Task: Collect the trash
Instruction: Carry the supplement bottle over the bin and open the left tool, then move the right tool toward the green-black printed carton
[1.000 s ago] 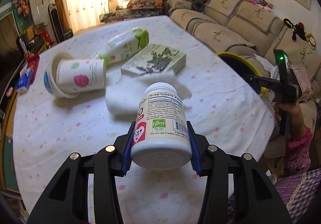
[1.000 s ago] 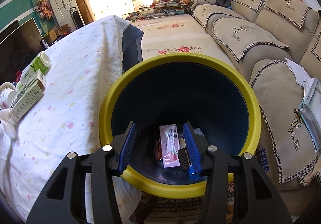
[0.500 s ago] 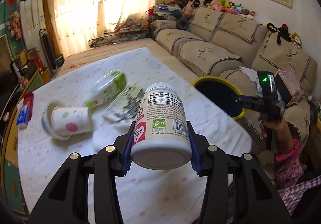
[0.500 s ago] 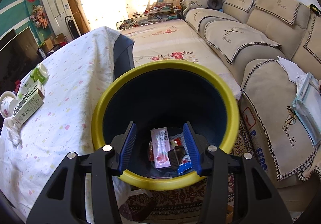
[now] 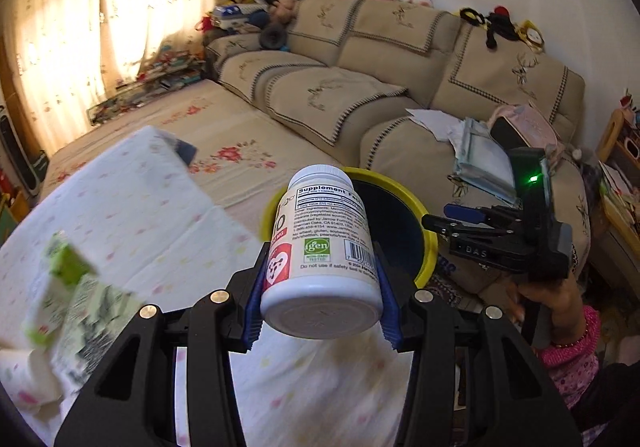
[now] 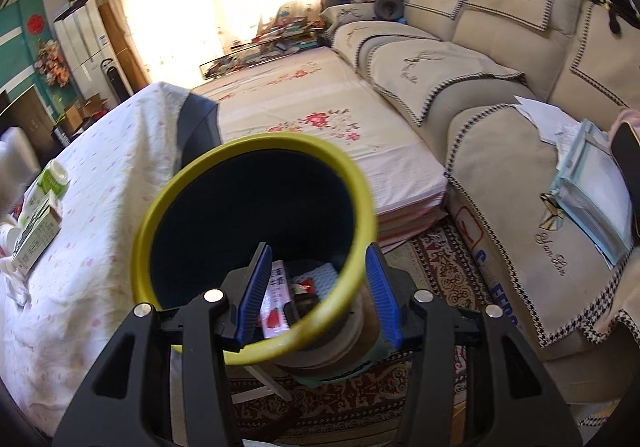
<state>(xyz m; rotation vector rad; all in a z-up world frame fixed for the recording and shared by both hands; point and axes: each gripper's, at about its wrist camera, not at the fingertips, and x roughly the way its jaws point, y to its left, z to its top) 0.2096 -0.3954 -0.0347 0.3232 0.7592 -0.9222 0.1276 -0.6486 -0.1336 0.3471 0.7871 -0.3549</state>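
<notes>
Between the blue pads of the left tongs [image 5: 320,297] sat a white supplement bottle [image 5: 322,247], pinched at its lower body with its base toward the camera and its cap pointing away, held in the air past the edge of the tabletop [image 5: 140,215]. Just behind the bottle stood a yellow-rimmed bin [image 5: 420,223] with a dark blue inside, beside the beige sofa [image 5: 380,103]. The right tongs [image 6: 318,293] were spread wide and held nothing; their pads straddled the near rim of the bin [image 6: 168,191]. At the bottom of the bin lay a pink-and-white sachet [image 6: 276,301] and some other wrappers too dim to name. On the tabletop, a green-and-white carton [image 6: 38,233] and a green-labelled bottle [image 6: 52,179] lay near the far left edge.
</notes>
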